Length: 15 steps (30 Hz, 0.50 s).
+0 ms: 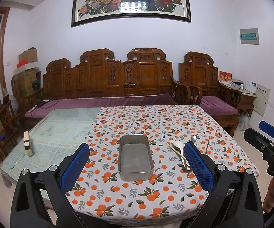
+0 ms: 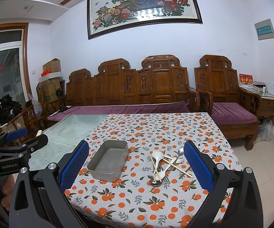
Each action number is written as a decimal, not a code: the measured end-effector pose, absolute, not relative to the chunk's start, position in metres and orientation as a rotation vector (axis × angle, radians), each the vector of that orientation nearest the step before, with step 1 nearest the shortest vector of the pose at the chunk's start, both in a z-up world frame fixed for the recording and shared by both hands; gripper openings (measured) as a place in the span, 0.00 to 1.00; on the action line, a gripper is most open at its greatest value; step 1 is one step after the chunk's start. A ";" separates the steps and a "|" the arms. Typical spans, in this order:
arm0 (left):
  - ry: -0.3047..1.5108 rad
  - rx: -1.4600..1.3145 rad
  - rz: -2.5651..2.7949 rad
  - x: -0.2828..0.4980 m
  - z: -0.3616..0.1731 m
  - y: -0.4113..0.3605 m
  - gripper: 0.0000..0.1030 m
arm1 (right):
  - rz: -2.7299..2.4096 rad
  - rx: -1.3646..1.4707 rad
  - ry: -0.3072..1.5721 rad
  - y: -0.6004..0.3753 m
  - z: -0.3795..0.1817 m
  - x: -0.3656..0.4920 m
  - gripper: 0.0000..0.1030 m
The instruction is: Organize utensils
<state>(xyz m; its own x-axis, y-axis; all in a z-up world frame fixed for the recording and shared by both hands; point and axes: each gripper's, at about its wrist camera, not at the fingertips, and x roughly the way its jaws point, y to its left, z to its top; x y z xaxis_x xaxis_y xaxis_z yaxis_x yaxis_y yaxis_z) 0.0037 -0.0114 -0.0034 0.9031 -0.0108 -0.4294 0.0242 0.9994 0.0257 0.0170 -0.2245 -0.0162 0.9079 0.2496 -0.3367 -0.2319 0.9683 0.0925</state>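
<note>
An empty grey metal tray [image 1: 136, 157] [image 2: 108, 160] sits on the orange-print tablecloth [image 1: 156, 125]. To its right lies a pile of utensils [image 2: 165, 165]: white spoons [image 2: 158, 158], chopsticks [image 2: 177, 166], a metal spoon [image 2: 180, 152] and a fork. In the left wrist view the pile [image 1: 180, 150] is partly hidden behind my right finger. My left gripper [image 1: 137, 163] is open and empty, above the table's near edge facing the tray. My right gripper [image 2: 137, 163] is open and empty, facing between tray and pile.
A glass tabletop [image 1: 60, 133] lies bare left of the cloth, with a small block [image 1: 28, 146] near its left edge. A carved wooden sofa [image 1: 108, 79] and armchair [image 1: 209, 83] stand behind the table. Stacked boxes [image 1: 26, 76] stand at the far left.
</note>
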 end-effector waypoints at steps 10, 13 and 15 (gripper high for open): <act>0.439 0.031 -0.019 0.002 -0.002 -0.011 0.94 | 0.249 0.052 0.353 -0.226 -0.017 0.018 0.97; 0.438 0.028 -0.021 0.002 -0.002 -0.011 0.94 | 0.249 0.052 0.352 -0.226 -0.021 0.016 0.97; 0.438 0.028 -0.022 0.003 -0.002 -0.012 0.94 | 0.249 0.053 0.352 -0.227 -0.021 0.017 0.97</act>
